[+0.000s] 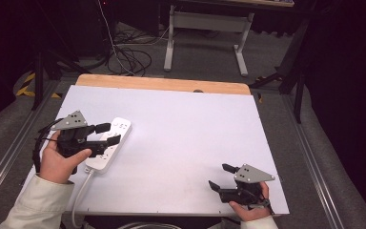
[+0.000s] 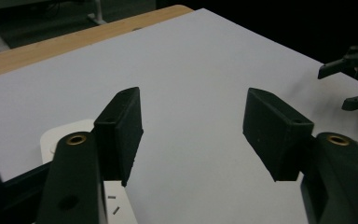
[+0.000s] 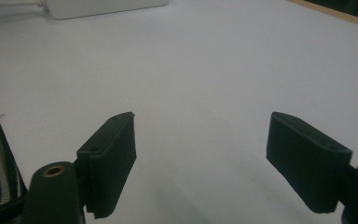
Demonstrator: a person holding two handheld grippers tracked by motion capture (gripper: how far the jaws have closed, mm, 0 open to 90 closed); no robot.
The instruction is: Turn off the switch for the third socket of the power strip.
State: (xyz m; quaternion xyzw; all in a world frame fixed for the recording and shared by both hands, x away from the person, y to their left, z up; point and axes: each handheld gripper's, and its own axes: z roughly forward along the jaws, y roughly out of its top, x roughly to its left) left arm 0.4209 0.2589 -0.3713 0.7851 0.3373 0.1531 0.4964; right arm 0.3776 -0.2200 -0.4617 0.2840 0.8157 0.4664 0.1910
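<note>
Left gripper (image 1: 107, 133) is hovering over the power strip (image 1: 110, 143), jaws spread wide and gripping nothing. The strip is lying at the table's (image 1: 181, 133) left edge, long axis running near-to-far. Right gripper (image 1: 220, 176), also gaping empty, is sitting well apart.

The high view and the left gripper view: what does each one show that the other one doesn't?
The high view alone takes in the person's hands and sleeves, the left claw open above the white power strip, that strip's cable, and the floor with a desk frame beyond the table.

The left gripper view alone gives a close look at that claw's pads, wide apart with nothing between them, and at slots in the strip's near corner.

Both share the white table, its wooden far edge, the strip, and the right claw.
</note>
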